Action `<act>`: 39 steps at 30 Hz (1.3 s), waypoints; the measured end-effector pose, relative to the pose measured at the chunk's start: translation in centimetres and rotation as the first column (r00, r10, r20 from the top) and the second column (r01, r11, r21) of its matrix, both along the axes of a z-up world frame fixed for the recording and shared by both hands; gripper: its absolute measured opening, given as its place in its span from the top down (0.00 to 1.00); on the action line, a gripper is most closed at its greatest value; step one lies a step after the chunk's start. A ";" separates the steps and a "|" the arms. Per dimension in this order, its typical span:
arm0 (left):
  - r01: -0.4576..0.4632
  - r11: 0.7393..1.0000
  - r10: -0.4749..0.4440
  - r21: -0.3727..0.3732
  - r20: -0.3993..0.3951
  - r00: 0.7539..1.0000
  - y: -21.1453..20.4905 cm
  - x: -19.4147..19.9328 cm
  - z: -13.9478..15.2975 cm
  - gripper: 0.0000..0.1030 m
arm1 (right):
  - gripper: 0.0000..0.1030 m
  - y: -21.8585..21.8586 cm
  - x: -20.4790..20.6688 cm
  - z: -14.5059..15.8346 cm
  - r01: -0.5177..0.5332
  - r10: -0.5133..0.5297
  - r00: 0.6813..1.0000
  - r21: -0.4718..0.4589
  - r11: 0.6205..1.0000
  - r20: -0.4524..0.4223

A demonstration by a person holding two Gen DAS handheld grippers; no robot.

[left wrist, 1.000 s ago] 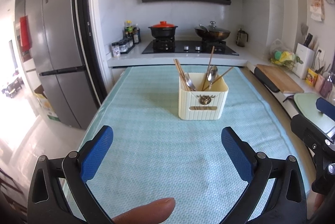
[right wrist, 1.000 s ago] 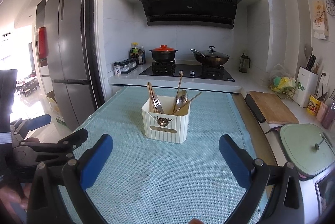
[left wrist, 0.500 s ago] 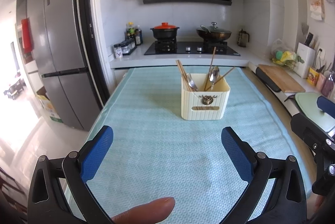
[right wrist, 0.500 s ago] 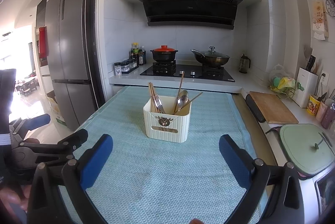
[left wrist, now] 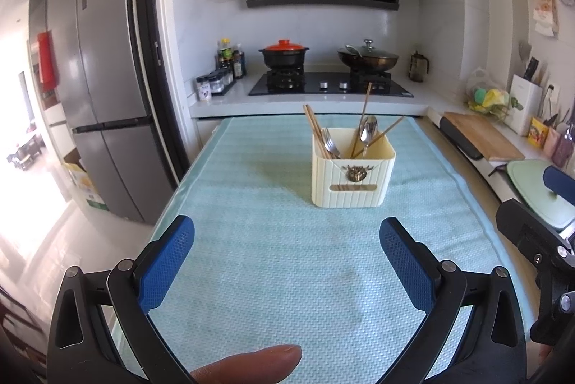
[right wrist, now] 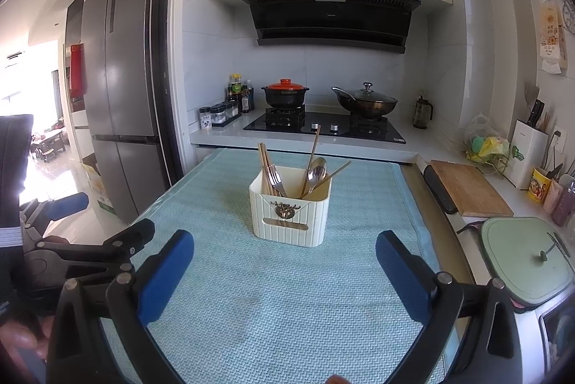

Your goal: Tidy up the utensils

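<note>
One teal mat (left wrist: 287, 276) covers the tabletop; mid-mat stands a cream holder (left wrist: 353, 168) with chopsticks (left wrist: 316, 129), a fork (left wrist: 329, 141) and a spoon (left wrist: 368, 129). Left gripper (left wrist: 286, 258) and right gripper (right wrist: 284, 262) hover nearer, jaws wide apart, empty.

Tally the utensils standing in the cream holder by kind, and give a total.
Fork: 1
Spoon: 1
Chopsticks: at least 5 sticks: a bunch of about 3 at the left, 1 upright, 1 leaning right; the bunch overlaps, so its count is uncertain.
Total: about 7 pieces, all in the cream holder.
</note>
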State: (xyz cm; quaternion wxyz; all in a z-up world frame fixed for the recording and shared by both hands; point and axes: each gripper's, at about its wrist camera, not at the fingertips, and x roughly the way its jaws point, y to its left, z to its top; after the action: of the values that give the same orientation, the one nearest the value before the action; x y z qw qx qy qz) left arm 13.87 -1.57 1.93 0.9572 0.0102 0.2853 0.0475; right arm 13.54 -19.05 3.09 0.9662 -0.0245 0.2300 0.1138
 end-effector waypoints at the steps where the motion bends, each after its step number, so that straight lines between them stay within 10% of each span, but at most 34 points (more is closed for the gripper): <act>1: 0.000 1.000 0.000 -0.001 0.000 1.000 0.0 0.0 0.0 0.00 | 0.00 0.0 -0.1 0.0 0.000 0.000 1.000 -0.001 1.000 0.001; 39: -0.003 1.000 0.003 -0.008 -0.008 1.000 -0.5 -0.2 -0.1 0.00 | 0.00 0.5 -0.4 -0.2 -0.025 0.025 1.000 -0.002 1.000 -0.001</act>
State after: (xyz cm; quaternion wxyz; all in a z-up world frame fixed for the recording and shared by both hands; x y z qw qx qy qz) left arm 13.65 -2.07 1.80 0.9560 0.0060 0.2894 0.0479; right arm 13.15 -18.52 2.92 0.9645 -0.0283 0.2304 0.1257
